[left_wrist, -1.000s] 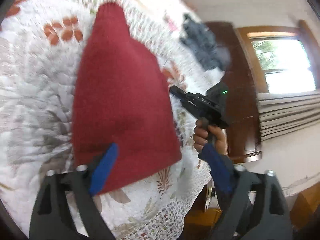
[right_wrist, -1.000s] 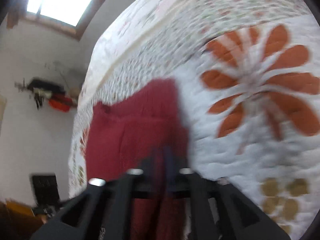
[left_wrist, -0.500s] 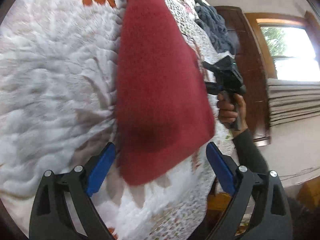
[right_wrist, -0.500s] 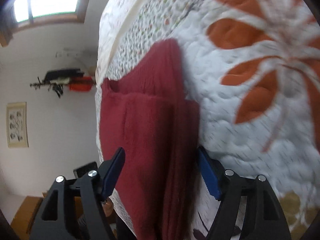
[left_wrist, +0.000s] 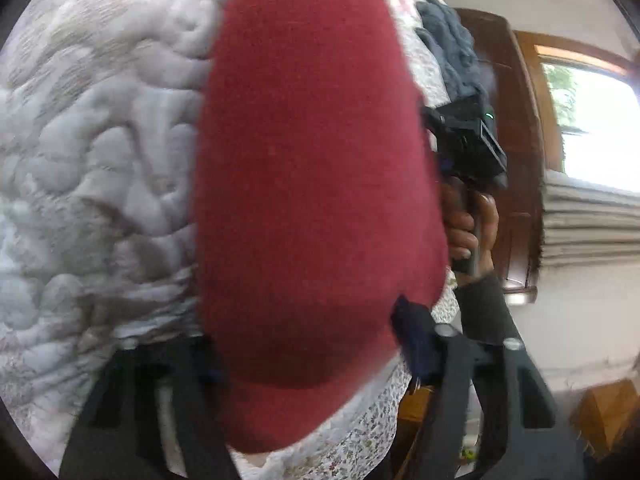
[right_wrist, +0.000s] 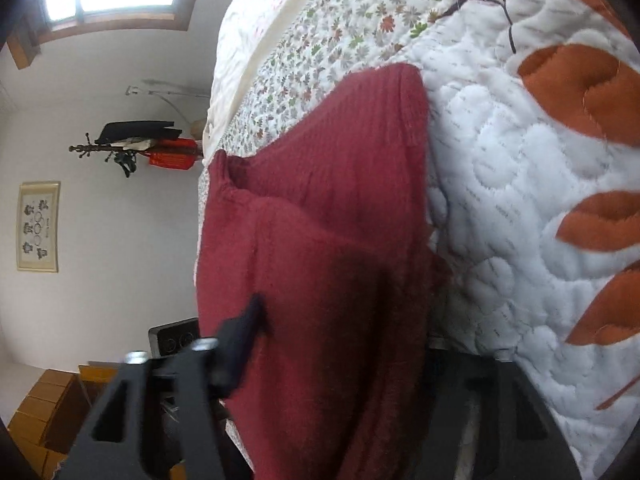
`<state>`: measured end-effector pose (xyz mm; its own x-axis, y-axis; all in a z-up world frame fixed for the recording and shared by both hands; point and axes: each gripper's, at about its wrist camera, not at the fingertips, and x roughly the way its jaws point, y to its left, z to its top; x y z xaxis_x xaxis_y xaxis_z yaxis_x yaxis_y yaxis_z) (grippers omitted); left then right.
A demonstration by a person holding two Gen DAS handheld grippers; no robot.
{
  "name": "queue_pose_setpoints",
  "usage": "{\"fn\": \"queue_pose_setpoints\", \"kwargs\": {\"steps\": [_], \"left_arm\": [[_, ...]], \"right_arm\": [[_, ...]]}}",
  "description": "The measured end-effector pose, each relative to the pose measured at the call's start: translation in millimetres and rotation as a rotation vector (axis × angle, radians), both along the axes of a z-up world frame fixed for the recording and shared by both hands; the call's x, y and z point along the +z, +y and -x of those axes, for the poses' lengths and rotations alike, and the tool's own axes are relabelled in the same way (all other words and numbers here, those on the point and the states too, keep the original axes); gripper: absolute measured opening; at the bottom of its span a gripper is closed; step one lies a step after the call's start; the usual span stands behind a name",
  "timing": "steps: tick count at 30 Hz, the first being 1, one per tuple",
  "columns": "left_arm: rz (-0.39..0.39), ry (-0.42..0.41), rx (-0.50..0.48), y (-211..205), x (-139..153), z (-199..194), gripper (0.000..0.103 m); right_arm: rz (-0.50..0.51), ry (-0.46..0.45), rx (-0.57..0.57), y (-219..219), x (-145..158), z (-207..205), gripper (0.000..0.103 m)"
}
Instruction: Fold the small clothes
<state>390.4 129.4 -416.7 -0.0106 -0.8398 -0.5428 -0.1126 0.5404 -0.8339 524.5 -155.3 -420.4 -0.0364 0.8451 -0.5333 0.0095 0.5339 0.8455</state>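
Note:
A dark red knitted garment [left_wrist: 312, 184] lies folded on the white quilted bedspread [left_wrist: 100, 152]. My left gripper [left_wrist: 312, 348] is open, its fingers either side of the garment's near end; the left finger is mostly blurred. A hand [left_wrist: 468, 224] holds my right gripper [left_wrist: 468, 140] at the garment's right edge. In the right wrist view, the red garment [right_wrist: 328, 240] shows a folded layer on top, and my right gripper [right_wrist: 340, 336] is open astride its near end. Its right finger is hidden behind the cloth.
A heap of grey-blue clothes [left_wrist: 448, 40] lies further along the bed. Beyond the bed edge stand a brown wooden door [left_wrist: 516, 160] and a window [left_wrist: 596, 132]. In the right wrist view, a coat rack [right_wrist: 132, 144] and cardboard boxes [right_wrist: 40, 412] are against the wall.
My right gripper was shut on the red garment a second ago; it has opened and let go. Both grippers have moved in closer, and the garment now sits between each pair of fingers.

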Motion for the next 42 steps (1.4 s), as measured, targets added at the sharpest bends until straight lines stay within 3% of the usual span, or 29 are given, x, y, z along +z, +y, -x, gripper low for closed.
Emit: {"fn": "queue_pose_setpoints", "kwargs": {"steps": [2,5,13,16,22,27,30,32,34,36,37,38,40,41,42], "left_arm": [[0.002,0.031,0.014,4.6,0.1,0.9,0.040],[-0.024,0.018,0.007,6.7,12.3,2.7,0.032],[-0.034,-0.030,0.012,32.3,61.7,23.4,0.028],[-0.028,-0.045,0.028,54.0,82.5,50.6,0.028],[-0.028,-0.076,0.066,103.1,111.5,148.3,0.028],[-0.064,-0.059,0.118,153.2,96.8,244.3,0.028],[-0.149,-0.006,0.125,168.7,66.0,278.7,0.033],[-0.173,0.038,0.150,175.9,44.3,290.4,0.045],[-0.158,0.046,0.177,176.0,41.5,290.6,0.052],[-0.207,0.021,0.167,173.2,53.0,288.7,0.066],[-0.243,-0.001,0.171,174.2,59.0,286.8,0.073],[-0.342,-0.053,0.201,179.1,75.9,287.4,0.075],[-0.459,-0.144,0.256,187.4,106.4,294.7,0.075],[-0.471,-0.184,0.277,190.2,120.5,299.4,0.074],[-0.463,-0.224,0.290,192.7,132.5,304.3,0.073]], "right_arm": [[0.012,-0.018,-0.012,2.2,6.0,2.3,0.040],[0.018,-0.046,-0.037,9.6,21.2,5.8,0.036],[0.022,-0.095,-0.046,37.2,77.6,37.6,0.033],[-0.001,-0.098,-0.029,56.1,93.8,60.2,0.033],[-0.078,-0.069,0.028,110.4,105.7,127.2,0.033],[-0.106,0.025,0.099,162.6,71.7,197.7,0.033],[-0.055,0.085,0.134,184.5,41.0,223.1,0.037],[-0.020,0.106,0.097,186.3,23.4,232.5,0.054],[-0.010,0.111,0.048,179.9,27.6,235.4,0.064],[0.033,0.071,-0.007,167.4,45.8,239.2,0.076],[0.041,0.030,-0.039,156.7,58.9,243.1,0.077],[0.057,0.000,-0.069,146.0,69.7,247.2,0.077],[0.081,-0.066,-0.118,128.0,93.1,259.2,0.074],[0.091,-0.102,-0.112,124.9,104.3,265.6,0.061],[0.096,-0.130,-0.094,126.2,112.9,270.9,0.055]]}}
